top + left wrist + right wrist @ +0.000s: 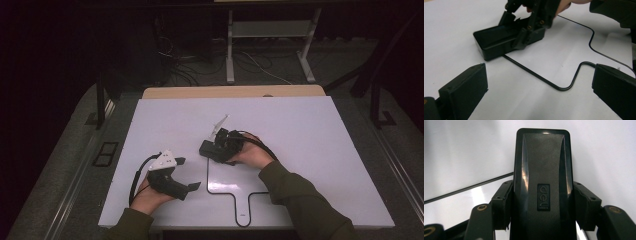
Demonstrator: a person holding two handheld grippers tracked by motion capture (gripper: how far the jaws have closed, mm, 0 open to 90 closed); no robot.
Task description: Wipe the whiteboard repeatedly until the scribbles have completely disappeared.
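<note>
Transport step: right hand-held gripper (pixel 216 146) clamped on black Deli eraser (pixel 542 182); left hand-held gripper (pixel 187 174) open, empty; next, probably setting down ahead.

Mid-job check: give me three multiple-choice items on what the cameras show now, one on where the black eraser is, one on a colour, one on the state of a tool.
1. Where is the black eraser?
A. Between the right tool's jaws
B. Lying beside the left tool
C. On the floor

2. What colour is the outline around the handled whiteboard on the table?
A. Red
B. Black
C. Yellow

3. How do the left tool's jaws stand?
A. Closed on the eraser
B. Closed on a cable
C. Open, with nothing between them

Answers: 1 A, the right tool has a jaw pressed on each side of the eraser; 2 B, a thin black line traces its edge; 3 C, its jaws stand wide apart over the board.
</note>
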